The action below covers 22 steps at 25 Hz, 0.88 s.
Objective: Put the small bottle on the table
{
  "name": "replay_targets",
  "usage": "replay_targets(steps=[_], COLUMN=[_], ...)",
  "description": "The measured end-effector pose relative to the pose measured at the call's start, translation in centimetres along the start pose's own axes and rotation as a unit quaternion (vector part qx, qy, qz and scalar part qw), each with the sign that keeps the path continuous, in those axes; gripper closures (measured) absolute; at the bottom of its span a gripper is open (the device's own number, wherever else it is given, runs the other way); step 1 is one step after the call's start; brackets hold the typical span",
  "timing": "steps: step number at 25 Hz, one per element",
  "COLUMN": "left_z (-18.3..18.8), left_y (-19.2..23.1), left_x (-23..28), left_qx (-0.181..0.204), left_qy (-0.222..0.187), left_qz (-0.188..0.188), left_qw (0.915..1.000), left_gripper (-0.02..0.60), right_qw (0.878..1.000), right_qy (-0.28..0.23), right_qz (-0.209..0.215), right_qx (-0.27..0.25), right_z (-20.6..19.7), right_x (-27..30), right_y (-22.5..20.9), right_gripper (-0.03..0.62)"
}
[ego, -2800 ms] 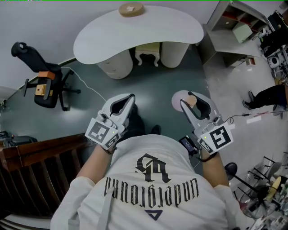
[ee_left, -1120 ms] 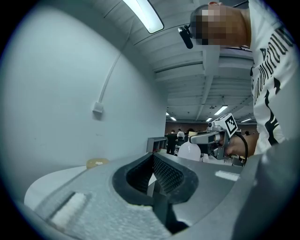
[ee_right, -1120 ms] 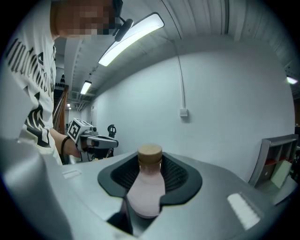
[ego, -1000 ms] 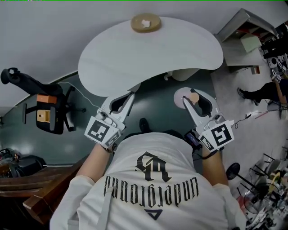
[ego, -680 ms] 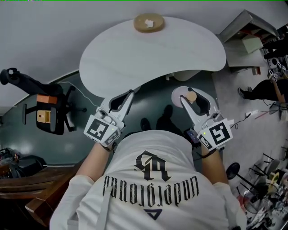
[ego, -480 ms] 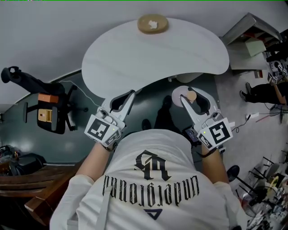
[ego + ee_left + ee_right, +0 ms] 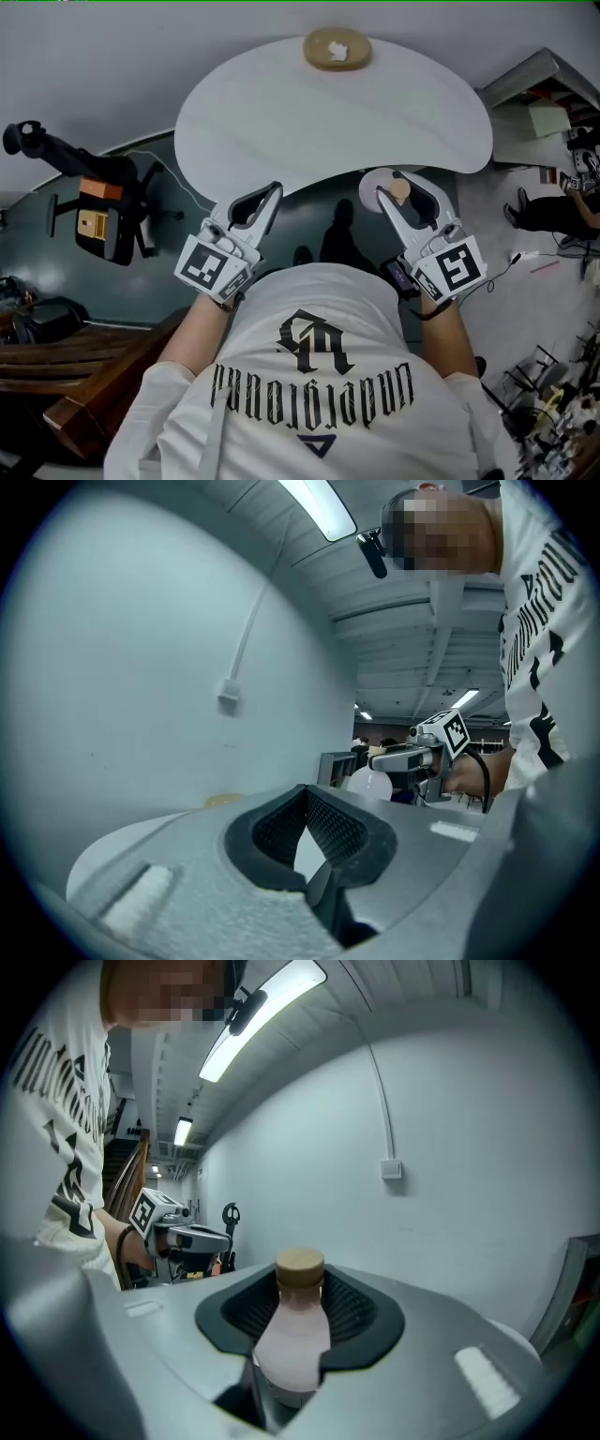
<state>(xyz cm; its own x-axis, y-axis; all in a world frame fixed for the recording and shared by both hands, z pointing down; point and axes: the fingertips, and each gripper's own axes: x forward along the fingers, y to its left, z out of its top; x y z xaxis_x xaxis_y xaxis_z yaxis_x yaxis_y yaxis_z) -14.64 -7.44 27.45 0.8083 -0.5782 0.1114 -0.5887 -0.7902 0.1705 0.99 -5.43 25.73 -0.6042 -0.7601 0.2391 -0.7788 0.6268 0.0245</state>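
Desk of white kidney-shaped board (image 7: 328,112) lies just ahead of both claws, its concave near edge right at their tips, with broad bare room beyond. The right claw (image 7: 398,186) clamps the small pale-pink plastic bottle with a tan cap (image 7: 292,1330) upright, probably so it can stand squarely. The left claw (image 7: 272,189), closed on nothing, hangs aside.

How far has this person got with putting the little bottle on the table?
Done: the small bottle is gripped in the right claw. In hand: it is held by the near edge of the white table, not yet over it. Left: set it down and let go.
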Motion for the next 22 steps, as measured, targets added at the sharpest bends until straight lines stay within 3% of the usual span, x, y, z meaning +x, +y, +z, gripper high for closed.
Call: replay_targets(steps=[15, 22], left_z=[-1.7, -3.6], left_y=[5.0, 7.4], left_x=[8.6, 13.2], left_qx=[-0.027, -0.037], left_qy=[0.022, 0.036], left_qz=[0.045, 0.054], left_qw=[0.9984, 0.9972], left_gripper=[0.575, 0.575], right_qw=[0.997, 0.993], right_qy=[0.045, 0.083], right_qz=[0.063, 0.083], right_qx=[-0.004, -0.015], right_z=[-4.0, -8.8], right_x=[7.7, 11.4], right_y=[-8.8, -12.6], right_gripper=[0.456, 0.456])
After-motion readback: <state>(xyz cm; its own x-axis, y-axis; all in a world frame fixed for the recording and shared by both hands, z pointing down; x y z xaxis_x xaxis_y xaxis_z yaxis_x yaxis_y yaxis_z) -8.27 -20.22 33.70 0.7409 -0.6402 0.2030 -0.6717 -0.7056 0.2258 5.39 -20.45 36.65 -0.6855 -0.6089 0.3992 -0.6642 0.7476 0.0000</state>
